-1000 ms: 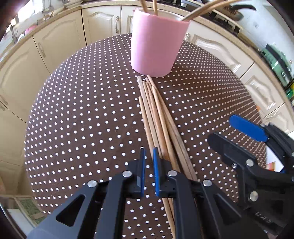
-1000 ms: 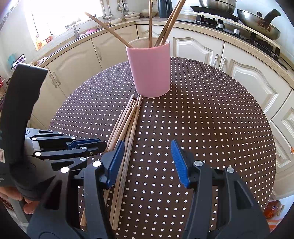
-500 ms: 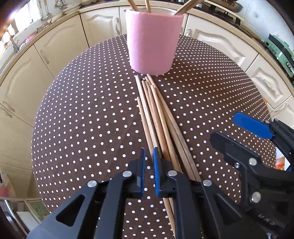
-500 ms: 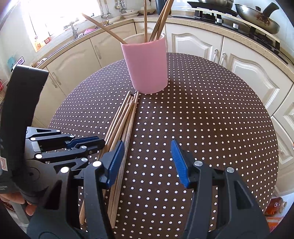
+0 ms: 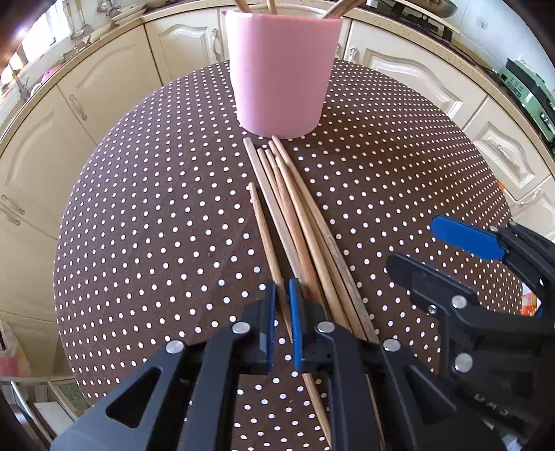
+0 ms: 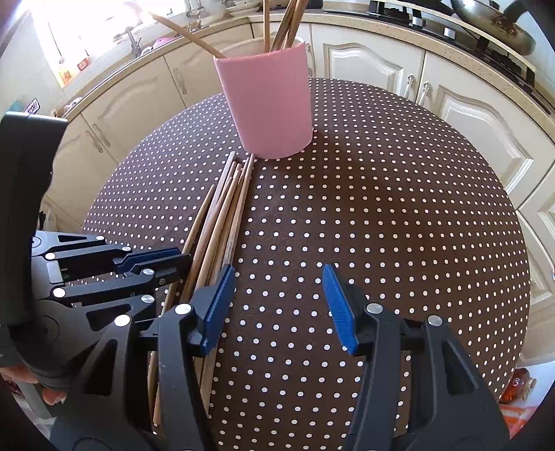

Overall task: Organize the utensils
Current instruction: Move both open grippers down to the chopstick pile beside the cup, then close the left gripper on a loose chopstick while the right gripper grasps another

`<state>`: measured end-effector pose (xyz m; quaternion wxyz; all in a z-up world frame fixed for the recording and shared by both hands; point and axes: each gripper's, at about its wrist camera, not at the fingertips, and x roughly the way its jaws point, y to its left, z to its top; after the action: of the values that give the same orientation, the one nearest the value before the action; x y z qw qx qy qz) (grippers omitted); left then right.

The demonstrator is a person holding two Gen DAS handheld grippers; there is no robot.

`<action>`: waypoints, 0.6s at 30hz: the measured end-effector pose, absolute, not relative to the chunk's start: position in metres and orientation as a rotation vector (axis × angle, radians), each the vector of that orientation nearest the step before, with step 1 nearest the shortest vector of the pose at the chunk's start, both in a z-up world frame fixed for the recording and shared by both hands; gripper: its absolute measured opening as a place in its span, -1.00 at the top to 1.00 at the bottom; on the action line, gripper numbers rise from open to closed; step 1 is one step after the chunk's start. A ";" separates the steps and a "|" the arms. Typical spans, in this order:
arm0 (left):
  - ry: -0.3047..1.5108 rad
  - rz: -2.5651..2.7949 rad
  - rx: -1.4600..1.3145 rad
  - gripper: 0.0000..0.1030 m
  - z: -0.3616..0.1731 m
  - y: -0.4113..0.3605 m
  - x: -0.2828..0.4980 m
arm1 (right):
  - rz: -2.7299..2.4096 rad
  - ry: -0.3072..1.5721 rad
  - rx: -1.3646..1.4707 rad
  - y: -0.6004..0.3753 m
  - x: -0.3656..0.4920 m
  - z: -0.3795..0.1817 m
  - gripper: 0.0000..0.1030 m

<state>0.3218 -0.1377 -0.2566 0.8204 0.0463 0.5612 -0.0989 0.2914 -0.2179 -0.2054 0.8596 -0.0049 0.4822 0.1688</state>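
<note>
A pink cup (image 5: 282, 69) stands at the far side of the round dotted table (image 5: 138, 225) with several wooden chopsticks upright in it; it also shows in the right wrist view (image 6: 269, 104). Several more chopsticks (image 5: 298, 225) lie in a bundle in front of the cup. My left gripper (image 5: 281, 295) is shut on the leftmost chopstick (image 5: 262, 229), which sits apart from the bundle. My right gripper (image 6: 277, 295) is open and empty just right of the bundle (image 6: 225, 215). It also shows at the right of the left wrist view (image 5: 447, 249).
Cream kitchen cabinets (image 6: 381, 69) ring the table closely. A hob with a pan (image 6: 492, 24) is on the counter at the back right. The table edge drops off near left and right.
The left gripper has drawn the leftmost chopstick back toward me, away from the cup and out of line with the bundle. Both views sit lower and closer to the table. The right gripper stays open.
</note>
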 end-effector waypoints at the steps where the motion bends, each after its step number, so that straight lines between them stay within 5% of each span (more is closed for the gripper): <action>1: 1.197 -0.214 0.096 0.85 -0.257 -0.136 0.322 | 0.357 1.024 -0.021 -0.217 0.293 -0.206 -0.02; 6: 1.206 -0.209 0.084 0.88 -0.252 -0.115 0.325 | 0.381 1.061 -0.042 -0.208 0.303 -0.206 -0.01; 12: 1.214 -0.202 0.054 0.88 -0.252 -0.095 0.329 | 0.409 1.113 -0.038 -0.195 0.316 -0.210 0.30; 18: 1.211 -0.211 0.031 0.88 -0.248 -0.076 0.329 | 0.429 1.148 -0.061 -0.180 0.323 -0.215 0.31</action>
<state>0.3285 -0.0762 -0.2483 0.8167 0.0144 0.5683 -0.0990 0.3228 -0.1805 -0.2150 0.8176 -0.0285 0.5388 0.2011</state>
